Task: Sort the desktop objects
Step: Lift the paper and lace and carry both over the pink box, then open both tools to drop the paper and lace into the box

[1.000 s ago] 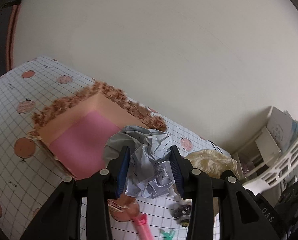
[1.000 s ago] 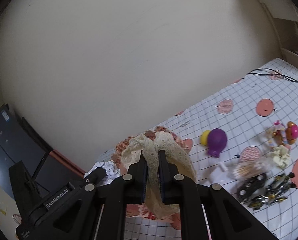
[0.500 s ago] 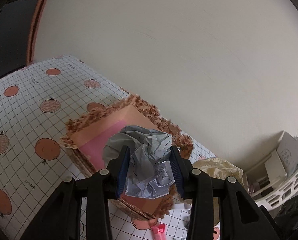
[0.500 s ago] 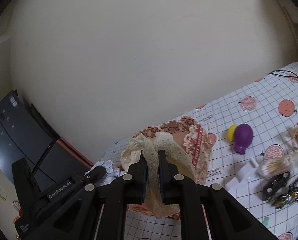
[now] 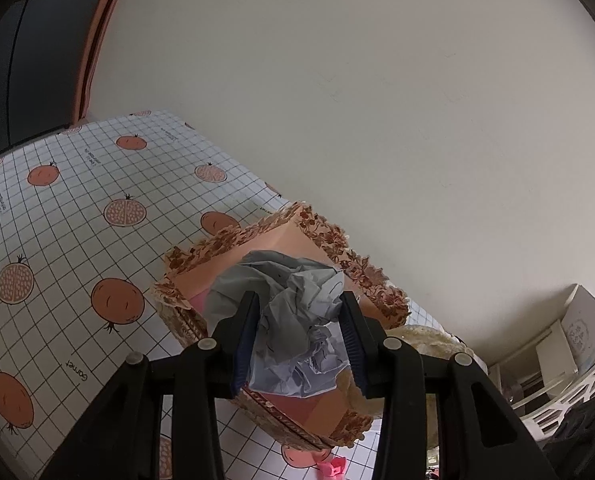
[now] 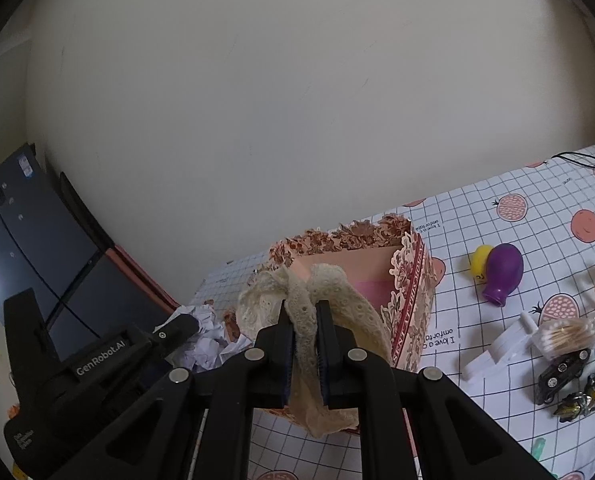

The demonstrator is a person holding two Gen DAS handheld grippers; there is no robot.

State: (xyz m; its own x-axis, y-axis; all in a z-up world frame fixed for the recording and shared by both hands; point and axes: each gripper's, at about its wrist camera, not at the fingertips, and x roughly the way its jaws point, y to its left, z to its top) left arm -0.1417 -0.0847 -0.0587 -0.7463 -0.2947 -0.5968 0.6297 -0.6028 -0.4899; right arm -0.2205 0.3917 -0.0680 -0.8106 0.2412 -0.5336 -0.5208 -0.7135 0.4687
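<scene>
"GenRobot.AI" can be read in white on the black body of the left gripper (image 6: 185, 330), seen from the right wrist view to the left of the right gripper (image 6: 305, 344). On the gridded tablecloth (image 5: 77, 220), printed with orange fruit, "Garnet" is printed to the left of the left tongs; in the right wrist view "I love a..." is printed upside down to the right of the right tongs.

A ball of crumpled grey paper (image 5: 293, 320) is pinched between the left tongs' blue pads, which are held partly apart by it. The ball has no clear long axis. It is held over the open top of the floral box (image 5: 297, 232), which lies just beyond the fingertips.

The right tongs are pressed together on a cream lace strip (image 6: 309, 308). The strip is looped over the fingertips and hangs down below the jaws, its long axis running along the fingers. Just beyond it lies the box, with its pink lining visible.

To the right of the right tongs, a purple bulb toy (image 6: 503, 274) lies on the cloth, neck toward the camera.
</scene>
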